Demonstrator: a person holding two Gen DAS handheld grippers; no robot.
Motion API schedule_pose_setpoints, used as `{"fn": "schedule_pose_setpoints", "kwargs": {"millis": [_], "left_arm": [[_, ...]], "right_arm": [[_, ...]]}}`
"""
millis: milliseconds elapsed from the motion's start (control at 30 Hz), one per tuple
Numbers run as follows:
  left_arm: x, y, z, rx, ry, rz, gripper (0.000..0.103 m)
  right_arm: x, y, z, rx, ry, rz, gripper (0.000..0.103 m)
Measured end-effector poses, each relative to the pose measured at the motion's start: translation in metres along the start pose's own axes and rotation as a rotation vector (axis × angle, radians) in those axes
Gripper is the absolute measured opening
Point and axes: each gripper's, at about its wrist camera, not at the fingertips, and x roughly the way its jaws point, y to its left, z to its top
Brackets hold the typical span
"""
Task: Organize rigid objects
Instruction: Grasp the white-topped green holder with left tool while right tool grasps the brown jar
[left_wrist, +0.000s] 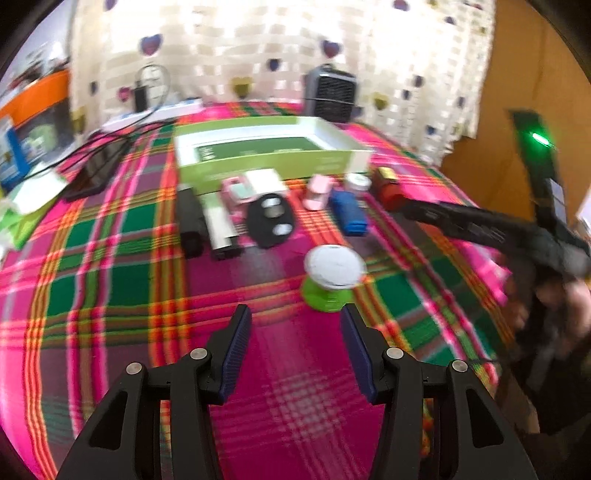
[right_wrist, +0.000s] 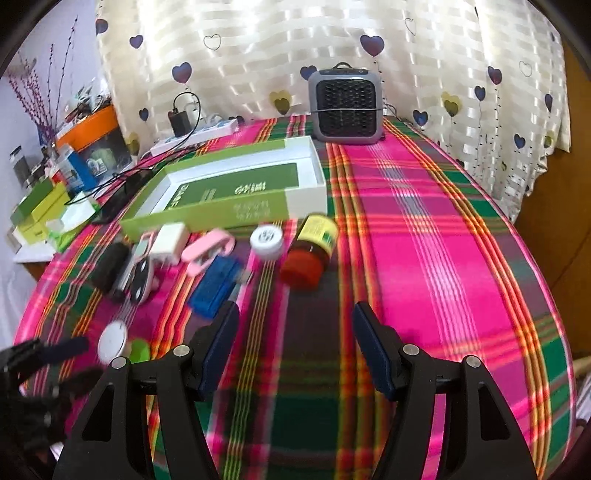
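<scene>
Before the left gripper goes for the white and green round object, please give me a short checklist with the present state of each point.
1. Left gripper open: ok, jaws spread, nothing between them.
2. White and green round object ahead of the fingers, not yet touched: ok.
3. Free space around it on the plaid cloth: ok.
4. Green and white box open and empty: ok.
5. Right gripper open, away from the target: ok.
6. Sharp view: not ok, both pictures are blurred.

The print on the green box (right_wrist: 236, 192) is too blurred to read.
</scene>
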Motion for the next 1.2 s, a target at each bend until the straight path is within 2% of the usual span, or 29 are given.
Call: {"fn": "schedule_pose_setpoints", "kwargs": {"millis": [200,333,833,900,1033,1200], "left_arm": [[0.014,-0.017,0.007,0.061,0.03,-0.035,0.049],[0.025,-0.022,0.014,0.07,0.048,-0.017,0.049],[0.039,-0.018,0.027,0.038,0.061,0.001,0.048],[0.039,-0.016,0.027,0.031,0.058,0.0,0.046],[0.039,-0.011,0.028,0.007,0.056,0.009,0.032],[0.039,-0.009,0.029,-0.004,0.056,0.006,0.031]], "right_arm": [[0.018,-0.008,0.013,0.03,0.029,0.022,0.064],[0.026,-0.007,0.018,0.01,0.053,0.007,0.064],[0.048,-0.013,0.034,0.047,0.105,-0.018,0.064],[0.048,-0.012,0.034,0.041,0.106,-0.026,0.063],[0.048,-0.011,0.035,0.026,0.107,-0.051,0.05],[0.048,-0.012,0.034,0.031,0.106,-0.046,0.041]]}}
